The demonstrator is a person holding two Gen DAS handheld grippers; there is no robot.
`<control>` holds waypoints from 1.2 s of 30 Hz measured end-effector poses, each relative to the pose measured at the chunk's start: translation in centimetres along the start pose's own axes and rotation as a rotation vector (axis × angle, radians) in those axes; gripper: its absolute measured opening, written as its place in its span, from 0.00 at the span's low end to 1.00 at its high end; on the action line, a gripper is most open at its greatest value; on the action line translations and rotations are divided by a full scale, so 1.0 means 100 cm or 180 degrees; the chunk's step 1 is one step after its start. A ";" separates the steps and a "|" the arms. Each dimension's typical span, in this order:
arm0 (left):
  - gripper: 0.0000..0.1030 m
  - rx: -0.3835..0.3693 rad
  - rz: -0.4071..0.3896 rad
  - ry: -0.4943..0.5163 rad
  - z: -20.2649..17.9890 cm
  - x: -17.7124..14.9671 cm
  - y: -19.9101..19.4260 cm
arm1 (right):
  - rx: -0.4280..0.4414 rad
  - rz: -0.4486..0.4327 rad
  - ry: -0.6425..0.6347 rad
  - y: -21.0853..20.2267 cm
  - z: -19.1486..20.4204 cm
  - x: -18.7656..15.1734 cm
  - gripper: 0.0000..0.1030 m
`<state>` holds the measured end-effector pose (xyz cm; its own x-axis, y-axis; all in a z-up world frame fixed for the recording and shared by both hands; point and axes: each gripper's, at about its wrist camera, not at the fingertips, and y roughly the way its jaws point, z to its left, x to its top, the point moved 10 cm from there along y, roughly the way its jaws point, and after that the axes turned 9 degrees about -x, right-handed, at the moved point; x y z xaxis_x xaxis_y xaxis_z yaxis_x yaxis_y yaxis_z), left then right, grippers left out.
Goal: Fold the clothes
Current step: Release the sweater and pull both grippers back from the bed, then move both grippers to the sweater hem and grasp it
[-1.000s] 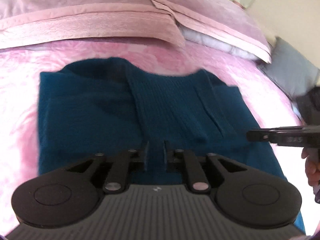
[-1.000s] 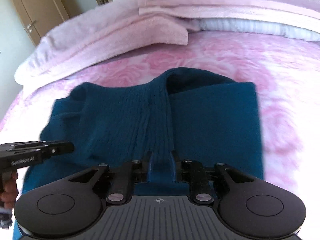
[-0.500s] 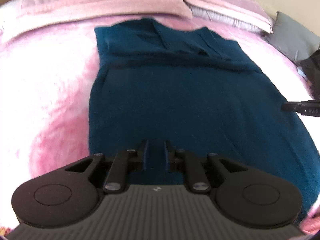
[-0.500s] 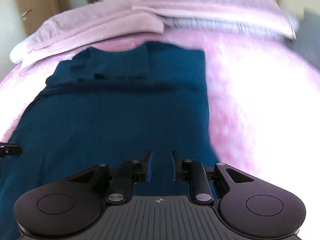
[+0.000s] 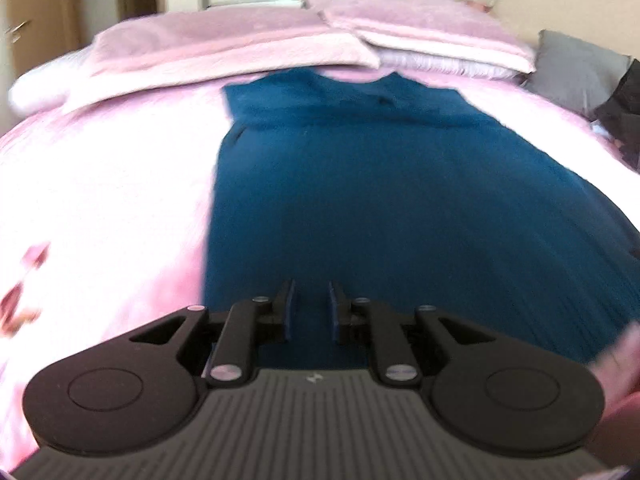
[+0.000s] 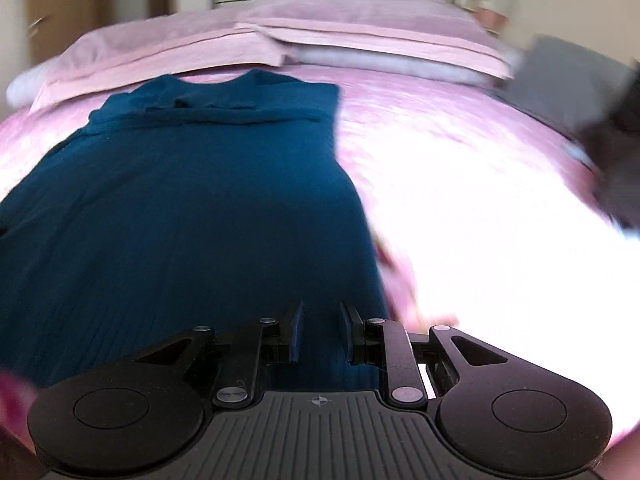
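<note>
A dark teal knit garment (image 5: 400, 200) (image 6: 200, 220) lies flat and lengthwise on the pink bedspread (image 5: 100, 200) (image 6: 480, 200). Its collar is towards the pillows, and folded parts lie across its top. My left gripper (image 5: 312, 308) hovers over the near end, just inside the garment's left edge. My right gripper (image 6: 320, 332) hovers over the near end beside the right edge. On each gripper the jaws stand a narrow gap apart. Flat fabric shows through the gap, and nothing is bunched or lifted between the pads.
Pink pillows (image 5: 240, 40) (image 6: 320, 28) line the head of the bed. A grey cushion (image 5: 576, 64) (image 6: 560, 80) and a dark object (image 5: 624, 112) sit at the far right. Wooden doors (image 5: 24, 20) stand beyond on the left.
Both grippers have drawn back from the collar end towards the near end of the garment. Its full length now shows. Neither gripper appears in the other's view any more.
</note>
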<state>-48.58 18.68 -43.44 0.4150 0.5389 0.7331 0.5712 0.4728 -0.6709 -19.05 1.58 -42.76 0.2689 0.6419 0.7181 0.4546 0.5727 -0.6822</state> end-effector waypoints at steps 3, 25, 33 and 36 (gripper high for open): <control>0.16 0.0062 0.0186 -0.0210 -0.009 -0.020 -0.036 | -0.0148 0.0183 -0.0005 -0.037 0.006 -0.028 0.20; 0.40 0.0338 -0.0279 0.0150 -0.107 -0.034 -0.183 | 0.0372 -0.0199 0.0104 -0.192 0.085 -0.042 0.73; 0.41 0.0337 -0.0253 0.0148 -0.110 -0.038 -0.182 | 0.0347 -0.0173 0.0070 -0.198 0.084 -0.052 0.73; 0.41 0.0337 -0.0206 0.0140 -0.109 -0.039 -0.176 | 0.0347 -0.0146 0.0062 -0.192 0.086 -0.052 0.73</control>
<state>-52.56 0.66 -33.23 0.4117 0.4748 0.7779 0.5209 0.5778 -0.6283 -36.50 -8.33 -34.57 0.2668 0.6043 0.7508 0.3722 0.6540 -0.6586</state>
